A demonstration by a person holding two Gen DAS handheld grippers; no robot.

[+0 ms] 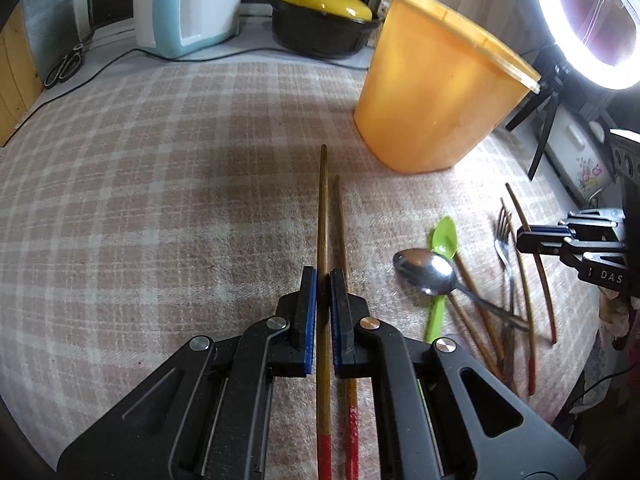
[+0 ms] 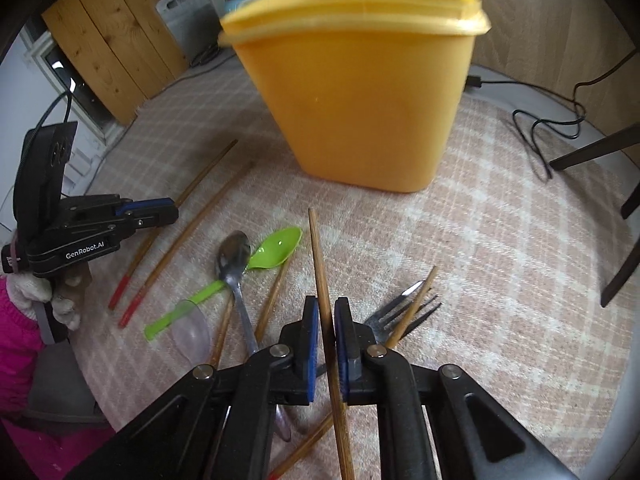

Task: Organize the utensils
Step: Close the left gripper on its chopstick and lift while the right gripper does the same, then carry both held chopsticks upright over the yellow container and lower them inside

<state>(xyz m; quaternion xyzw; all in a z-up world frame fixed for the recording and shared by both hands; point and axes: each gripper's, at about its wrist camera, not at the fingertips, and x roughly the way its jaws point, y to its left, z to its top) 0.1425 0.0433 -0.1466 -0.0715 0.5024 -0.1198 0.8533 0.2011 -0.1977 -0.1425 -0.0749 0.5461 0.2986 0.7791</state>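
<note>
- The left tongs (image 1: 323,280) were clamped on a chopstick (image 1: 322,216) with a red end, its tip pointing toward the tub (image 1: 432,92); a second chopstick (image 1: 341,224) lay on the counter just to its right.
- The right tongs (image 2: 327,312) were clamped on another chopstick (image 2: 318,256), raised above the loose pile and pointing toward the tub.
- The pile lay on the cloth (image 1: 160,184) below the tub: a steel spoon (image 2: 233,258) crossing a green spoon (image 2: 276,250), a clear plastic spoon (image 2: 192,330), a fork (image 2: 394,314) with a chopstick across its tines, and more chopsticks under and beside them.
- The tub, orange plastic and open at the top, stood upright on the cloth, near the pile but apart from it.
- The counter (image 1: 304,56) was covered by a pink-and-white plaid cloth, bare white at its far edge.
- At the back stood a blue-and-white kettle (image 1: 188,4) and a black pot (image 1: 320,32) with a yellow lid; scissors (image 1: 64,66) lay at the far left, with a black cable (image 1: 120,58) running past them.
- A lit ring light (image 1: 600,24) on a tripod stood right of the tub.
- Wooden panels (image 2: 112,36) lined the wall behind.
</note>
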